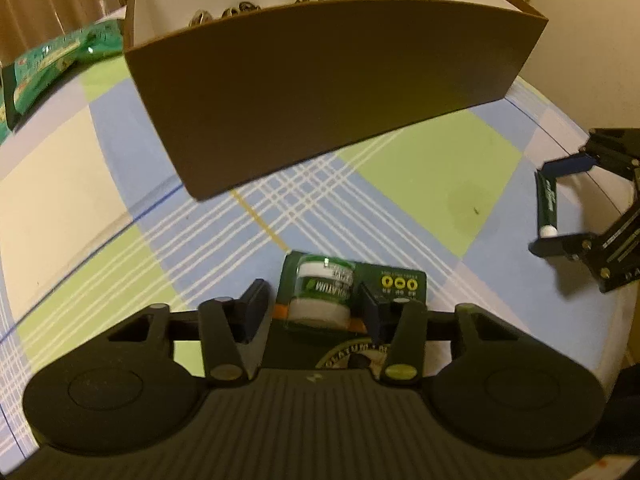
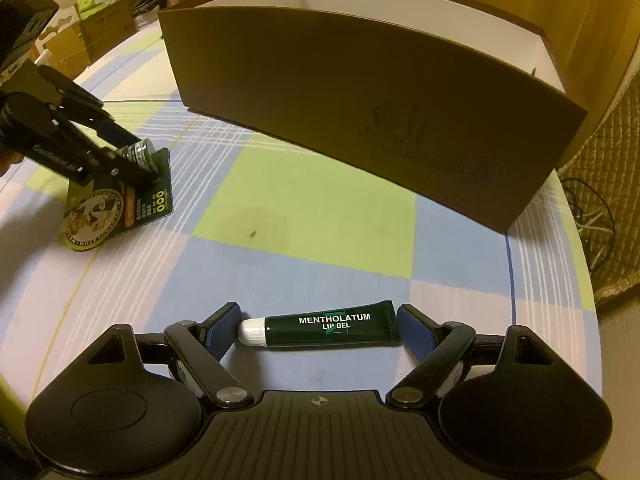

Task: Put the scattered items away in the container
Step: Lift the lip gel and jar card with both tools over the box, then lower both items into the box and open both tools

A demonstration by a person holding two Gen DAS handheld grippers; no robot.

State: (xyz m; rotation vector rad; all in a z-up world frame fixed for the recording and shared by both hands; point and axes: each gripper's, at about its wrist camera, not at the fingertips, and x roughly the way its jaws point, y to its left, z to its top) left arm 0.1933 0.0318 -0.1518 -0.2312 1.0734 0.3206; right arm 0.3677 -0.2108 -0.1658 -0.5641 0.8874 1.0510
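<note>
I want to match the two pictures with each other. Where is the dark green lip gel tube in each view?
Left wrist view: the lip gel tube is at the far right edge, between the right gripper's open fingers.
Right wrist view: the tube lies bottom centre, crosswise between the fingers, white cap to the left.
Shared landmark: the brown cardboard box, behind the tube in both.
</note>
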